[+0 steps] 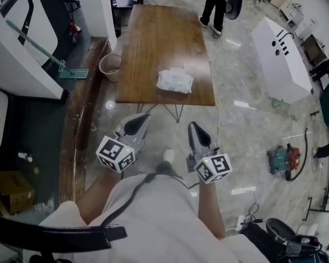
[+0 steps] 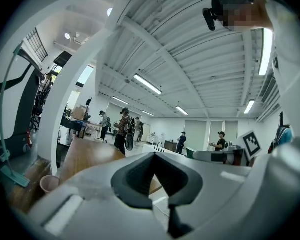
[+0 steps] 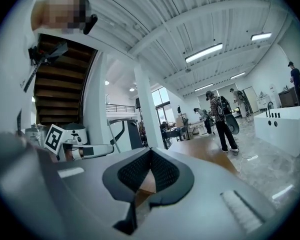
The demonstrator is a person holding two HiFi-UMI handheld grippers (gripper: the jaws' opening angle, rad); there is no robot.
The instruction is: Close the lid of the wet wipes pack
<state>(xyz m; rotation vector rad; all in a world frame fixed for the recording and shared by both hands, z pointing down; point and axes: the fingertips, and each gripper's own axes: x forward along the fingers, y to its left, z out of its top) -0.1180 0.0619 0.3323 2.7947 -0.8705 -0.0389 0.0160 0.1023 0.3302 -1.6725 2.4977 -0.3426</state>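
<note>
The wet wipes pack (image 1: 174,81), white and crinkled, lies near the front right corner of the long wooden table (image 1: 153,37). I cannot tell from here whether its lid is up or down. Both grippers hang in the air short of the table's near edge, pointing level toward it. My left gripper (image 1: 144,115) is shut with nothing in it, and my right gripper (image 1: 193,124) is likewise shut and empty. In the left gripper view the closed jaws of the left gripper (image 2: 154,154) hide the pack. The right gripper (image 3: 150,149) hides it in the right gripper view too.
A pink bin (image 1: 110,66) stands on the floor at the table's left side. A large white box (image 1: 279,59) lies to the right. A person (image 1: 216,4) stands beyond the table's far end. A red and green machine (image 1: 282,159) and cables lie on the floor at right.
</note>
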